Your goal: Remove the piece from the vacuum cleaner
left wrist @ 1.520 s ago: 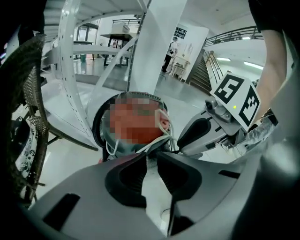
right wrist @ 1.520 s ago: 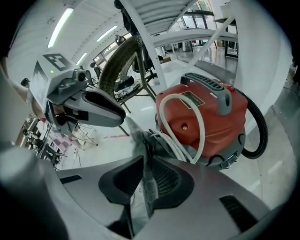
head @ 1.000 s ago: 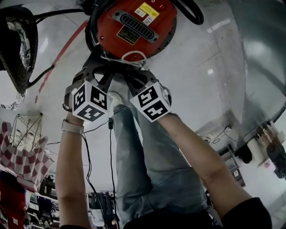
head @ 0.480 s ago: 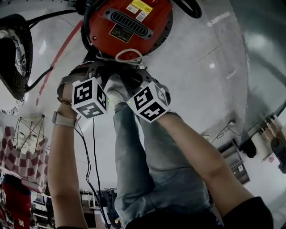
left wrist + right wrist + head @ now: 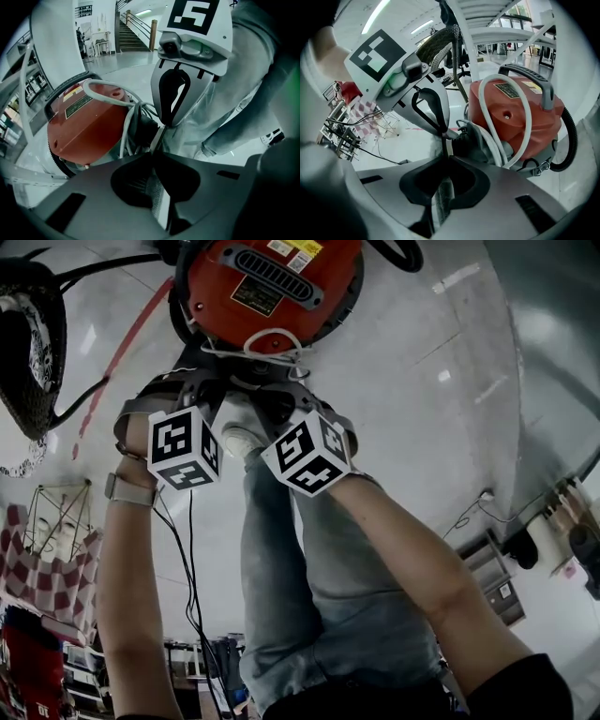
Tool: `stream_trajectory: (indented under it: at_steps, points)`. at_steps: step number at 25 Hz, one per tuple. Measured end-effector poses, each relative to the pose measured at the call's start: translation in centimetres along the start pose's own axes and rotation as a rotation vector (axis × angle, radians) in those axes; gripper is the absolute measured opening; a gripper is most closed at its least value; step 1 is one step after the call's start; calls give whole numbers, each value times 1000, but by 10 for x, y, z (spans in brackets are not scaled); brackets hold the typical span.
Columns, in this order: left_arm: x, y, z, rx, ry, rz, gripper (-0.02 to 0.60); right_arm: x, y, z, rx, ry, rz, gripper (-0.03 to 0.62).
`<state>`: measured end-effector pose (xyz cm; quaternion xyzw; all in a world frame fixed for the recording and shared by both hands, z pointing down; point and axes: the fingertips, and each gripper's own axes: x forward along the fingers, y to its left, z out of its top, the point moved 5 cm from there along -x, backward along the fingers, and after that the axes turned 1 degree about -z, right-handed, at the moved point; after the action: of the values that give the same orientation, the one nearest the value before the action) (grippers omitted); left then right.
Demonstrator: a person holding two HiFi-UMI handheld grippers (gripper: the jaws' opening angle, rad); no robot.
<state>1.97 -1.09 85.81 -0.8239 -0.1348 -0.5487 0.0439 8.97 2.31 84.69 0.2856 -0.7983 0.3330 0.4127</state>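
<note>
Left gripper view: left gripper (image 5: pixel 159 138) is clenched, ribbed pads pressed flat together. The thin tips reach a dark fitting (image 5: pixel 143 129) low on the side of the vacuum cleaner (image 5: pixel 86 126). Whether they pinch anything there I cannot tell. The vacuum cleaner is a red, smooth, glossy round drum with a toothed black ring at its base. A stiff white cord (image 5: pixel 125 123) hangs in loops down its side. The right gripper (image 5: pixel 169 123) comes in from above, tips pointing down at the same fitting. Its two curved fingers make a closed loop. A leg in pale denim (image 5: pixel 225 117) is just behind.

Right gripper view: its own jaws are clenched too, pads together, tips meeting the left gripper's tips beside the fitting. The drum stands upright, long axis vertical. A black arched handle (image 5: pixel 529 77) lies across the lid. A ribbed black hose (image 5: pixel 567 140) curls off the far side.

Head view: the vacuum cleaner sits on the shiny pale floor (image 5: pixel 422 362) at the top centre, lid up. The handle runs from upper left to lower right. The fitting side faces the person's feet. Both grippers crowd that near side, marker cubes side by side. A black mesh chair (image 5: pixel 33 343) stands off to the left.
</note>
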Motion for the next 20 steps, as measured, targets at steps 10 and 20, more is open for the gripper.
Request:
stream_trajectory:
  at_steps: [10,20]
  points:
    - [-2,-11,-6,7,-7,23,37,3,16,-3,-10,9,-37,52]
    - [-2,-24,-14,-6,-24,44,35,7,28,-6,-39,10,-70,55]
